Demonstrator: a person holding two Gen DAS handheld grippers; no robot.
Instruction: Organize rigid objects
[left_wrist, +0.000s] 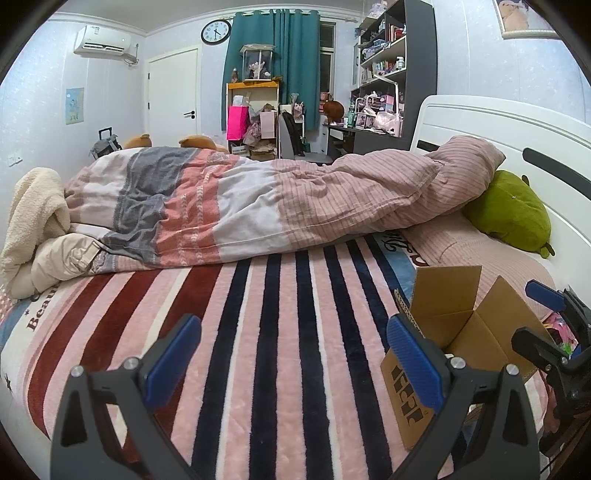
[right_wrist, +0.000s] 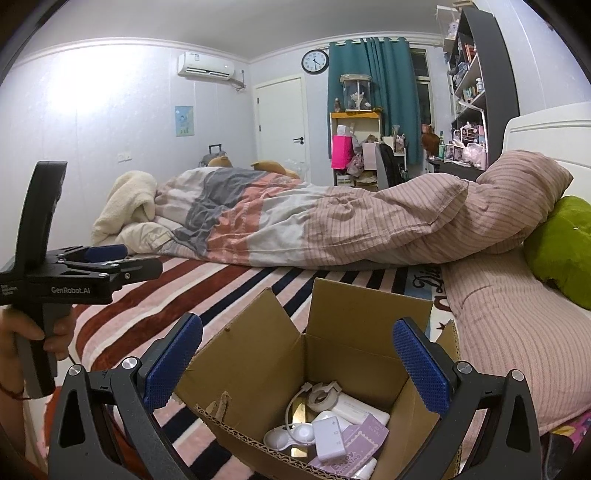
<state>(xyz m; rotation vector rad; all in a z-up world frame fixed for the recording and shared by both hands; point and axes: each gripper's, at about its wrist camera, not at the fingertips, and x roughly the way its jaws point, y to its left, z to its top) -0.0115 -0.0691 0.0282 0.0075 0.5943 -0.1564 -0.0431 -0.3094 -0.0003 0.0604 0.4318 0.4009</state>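
Cardboard box (right_wrist: 332, 369) on the striped blanket (left_wrist: 258, 332) holds small hard, light items (a white case (right_wrist: 328, 434) offers flat sides). Right gripper (right_wrist: 297, 362) and left gripper (left_wrist: 293, 360) both gape empty.

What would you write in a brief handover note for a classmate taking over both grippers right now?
Left gripper: open, empty, above the striped blanket.
Right gripper: open, empty, over the open cardboard box.
Box sits on the bed, flaps up, holding small white items and a purple packet.
Done: several items are boxed.
Left: no loose items show on the blanket; check beyond view, then perhaps close the flaps.
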